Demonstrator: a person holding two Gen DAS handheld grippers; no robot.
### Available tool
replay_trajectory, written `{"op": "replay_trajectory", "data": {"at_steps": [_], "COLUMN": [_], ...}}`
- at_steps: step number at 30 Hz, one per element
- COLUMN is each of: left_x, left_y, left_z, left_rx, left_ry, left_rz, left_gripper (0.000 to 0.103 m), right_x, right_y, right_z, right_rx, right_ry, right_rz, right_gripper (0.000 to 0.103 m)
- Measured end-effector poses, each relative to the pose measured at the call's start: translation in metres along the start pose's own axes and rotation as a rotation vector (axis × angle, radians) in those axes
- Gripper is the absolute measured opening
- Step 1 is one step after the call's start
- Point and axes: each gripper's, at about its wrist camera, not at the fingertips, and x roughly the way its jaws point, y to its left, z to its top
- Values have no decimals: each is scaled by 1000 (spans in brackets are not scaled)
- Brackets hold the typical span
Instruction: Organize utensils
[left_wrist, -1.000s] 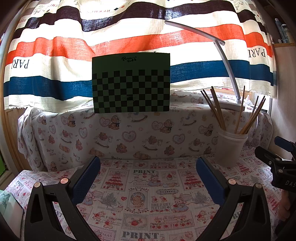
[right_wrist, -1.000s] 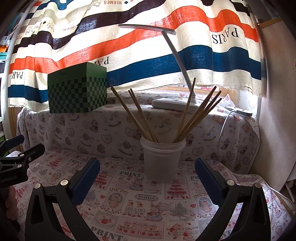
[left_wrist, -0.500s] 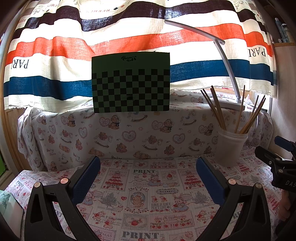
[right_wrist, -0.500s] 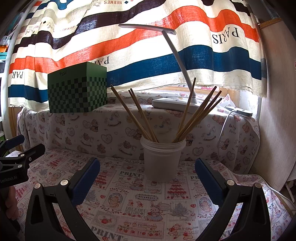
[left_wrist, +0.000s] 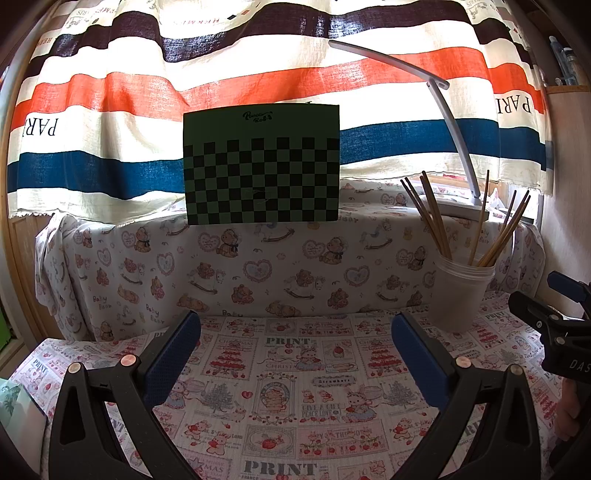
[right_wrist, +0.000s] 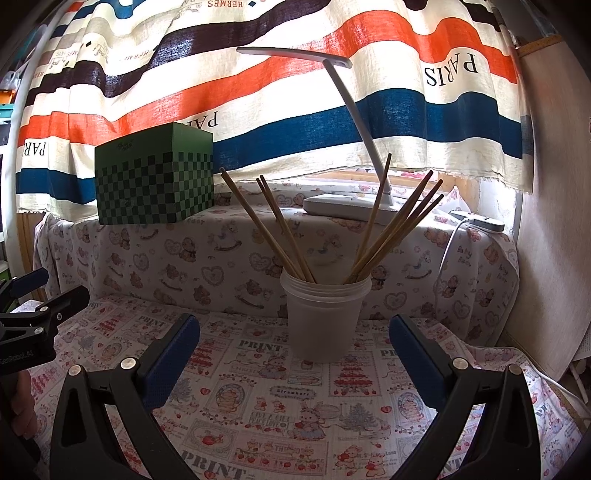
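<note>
Both claws wide, empty: left claw (left_wrist: 293, 354), right claw (right_wrist: 293, 354). Chopsticks (right_wrist: 391, 232) splay in cup (right_wrist: 325, 317), frame centre on bench (right_wrist: 258, 406). Likely next: pinch one stick high, lift straight, avoid tipping cup.

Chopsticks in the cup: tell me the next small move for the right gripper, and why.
Probably ease the right gripper forward and up toward the chopsticks: it is open and empty, the cup stands straight ahead between its fingers, and the sticks splay above the rim.

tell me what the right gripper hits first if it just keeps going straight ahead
Most likely the translucent cup holding the chopsticks. It stands roughly centred ahead of the open right gripper, though slightly right of centre; depth is unclear.
</note>
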Motion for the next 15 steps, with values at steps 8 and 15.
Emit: {"op": "replay_trajectory", "data": {"at_steps": [8, 15], "left_x": [0, 1], "left_y": [0, 0], "left_z": [1, 0], "left_rx": [-2, 4], "left_ry": [1, 1], "left_rz": [-1, 6], "left_gripper": [102, 102], "right_x": [1, 1], "right_y": [0, 0], "right_z": [2, 2], "right_rx": [-4, 0], "right_ry": [2, 2], "right_rz": [4, 0], "right_gripper": [103, 103]}}
